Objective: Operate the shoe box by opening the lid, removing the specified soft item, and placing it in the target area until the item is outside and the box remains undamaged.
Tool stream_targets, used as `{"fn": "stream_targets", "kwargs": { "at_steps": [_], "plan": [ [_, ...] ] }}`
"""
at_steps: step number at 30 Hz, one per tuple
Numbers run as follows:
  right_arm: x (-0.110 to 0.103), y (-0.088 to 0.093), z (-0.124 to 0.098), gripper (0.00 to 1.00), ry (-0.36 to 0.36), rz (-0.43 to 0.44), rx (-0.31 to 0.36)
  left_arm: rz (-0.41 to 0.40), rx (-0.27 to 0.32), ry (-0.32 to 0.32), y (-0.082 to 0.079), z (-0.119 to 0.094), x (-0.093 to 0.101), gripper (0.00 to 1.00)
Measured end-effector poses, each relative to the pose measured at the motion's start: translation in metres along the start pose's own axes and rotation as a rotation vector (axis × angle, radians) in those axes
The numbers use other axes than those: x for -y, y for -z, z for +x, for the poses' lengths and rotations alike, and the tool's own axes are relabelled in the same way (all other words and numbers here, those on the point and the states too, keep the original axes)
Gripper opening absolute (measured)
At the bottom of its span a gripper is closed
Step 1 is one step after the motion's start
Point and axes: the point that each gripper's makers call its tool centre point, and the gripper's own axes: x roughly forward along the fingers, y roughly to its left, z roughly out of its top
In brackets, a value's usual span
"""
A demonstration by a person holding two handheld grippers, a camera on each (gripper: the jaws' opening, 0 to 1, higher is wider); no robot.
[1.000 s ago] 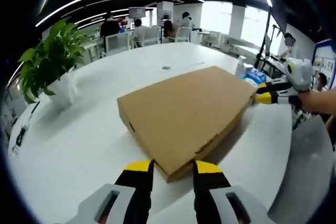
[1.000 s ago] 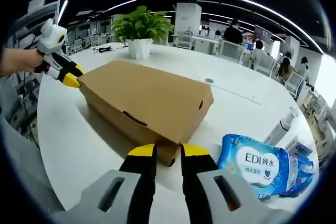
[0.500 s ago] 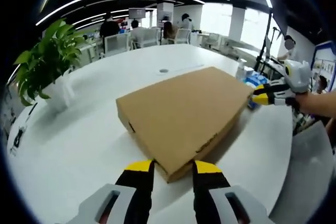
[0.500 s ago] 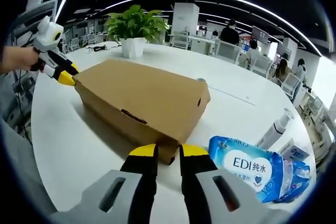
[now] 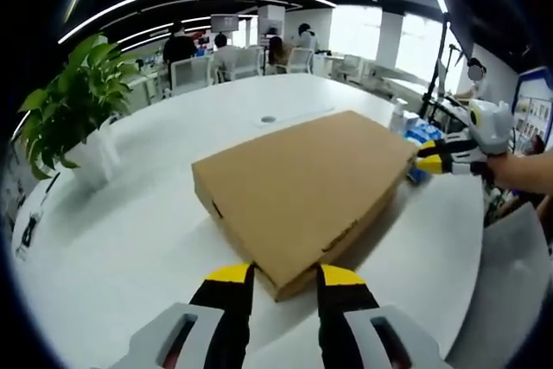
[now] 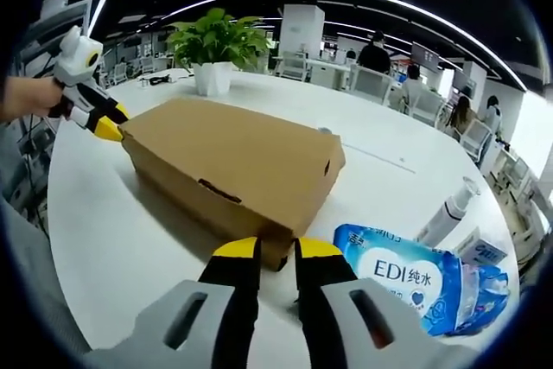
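Note:
A brown cardboard shoe box [image 5: 302, 183] lies on the white table [image 5: 130, 231] with its lid down. My left gripper [image 5: 285, 276] is open, its yellow tips on either side of the box's near corner. The box [image 6: 233, 166] has my right gripper [image 6: 276, 250] at its opposite corner. That gripper is open by a narrow gap, with the corner between its tips. Each gripper is also seen from across the box: the right gripper [image 5: 430, 156] at the far corner, the left gripper [image 6: 107, 127] at the other. The box's contents are hidden.
A blue pack of wet wipes [image 6: 415, 278] and a slim white bottle [image 6: 445, 213] lie right of my right gripper. A potted plant [image 5: 73, 118] stands on the table's left. A person's arm [image 5: 527, 170] holds the right gripper. People sit at desks behind.
Neither the box nor the grippers have moved. Only the right gripper view has drifted slightly, so the wipes pack sits further left in it.

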Motion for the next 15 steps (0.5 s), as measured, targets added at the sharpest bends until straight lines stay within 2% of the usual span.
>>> {"fn": "stream_targets", "kwargs": {
  "at_steps": [5,15],
  "plan": [
    [0.000,0.003,-0.001,0.12,-0.002,0.009,-0.011,-0.011,0.003,-0.004,0.001,-0.001,0.001,0.28],
    [0.001,0.002,-0.013,0.23,0.009,0.057,0.005,-0.076,0.013,-0.029,0.012,-0.017,-0.004,0.33]
  ]
}}
